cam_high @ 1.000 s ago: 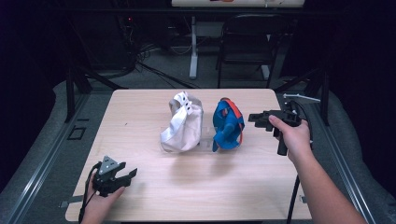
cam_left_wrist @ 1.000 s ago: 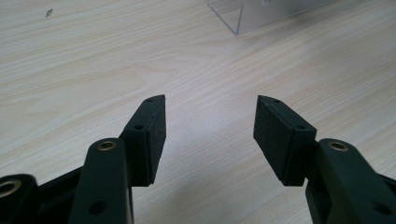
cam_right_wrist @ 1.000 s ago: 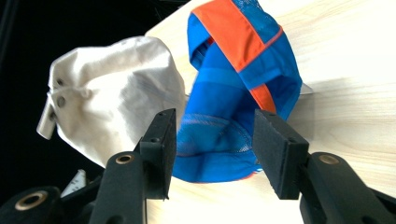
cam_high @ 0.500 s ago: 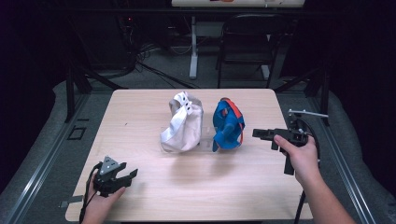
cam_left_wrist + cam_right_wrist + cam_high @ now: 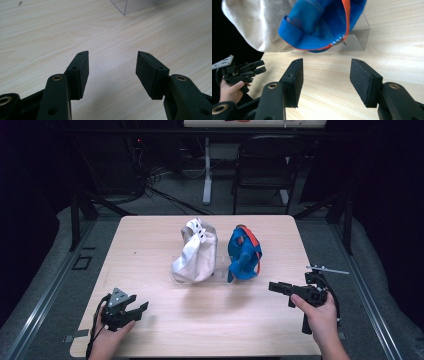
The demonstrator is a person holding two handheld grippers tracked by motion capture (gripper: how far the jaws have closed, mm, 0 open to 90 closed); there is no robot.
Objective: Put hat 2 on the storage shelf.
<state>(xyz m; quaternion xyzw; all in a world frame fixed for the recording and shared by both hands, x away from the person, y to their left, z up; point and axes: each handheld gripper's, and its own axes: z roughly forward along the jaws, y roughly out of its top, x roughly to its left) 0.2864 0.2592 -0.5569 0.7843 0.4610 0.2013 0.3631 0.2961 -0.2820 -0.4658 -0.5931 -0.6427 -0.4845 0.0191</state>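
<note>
A cream cap and a blue cap with orange trim stand side by side at the middle of the wooden table. In the right gripper view the blue cap and the cream cap rest on a clear plastic stand. My right gripper hovers near the table's right front, pointing left. Its jaws have just been opening, and the right gripper is open with nothing between them. At the front left, my left gripper sits low, open and empty.
A corner of the clear stand lies ahead of the left gripper. The other hand's gripper appears at the far left of the right gripper view. A black chair and cables stand behind the table.
My right hand has moved from beside the blue cap toward the near right edge of the table and lower. The left hand has stayed put.
</note>
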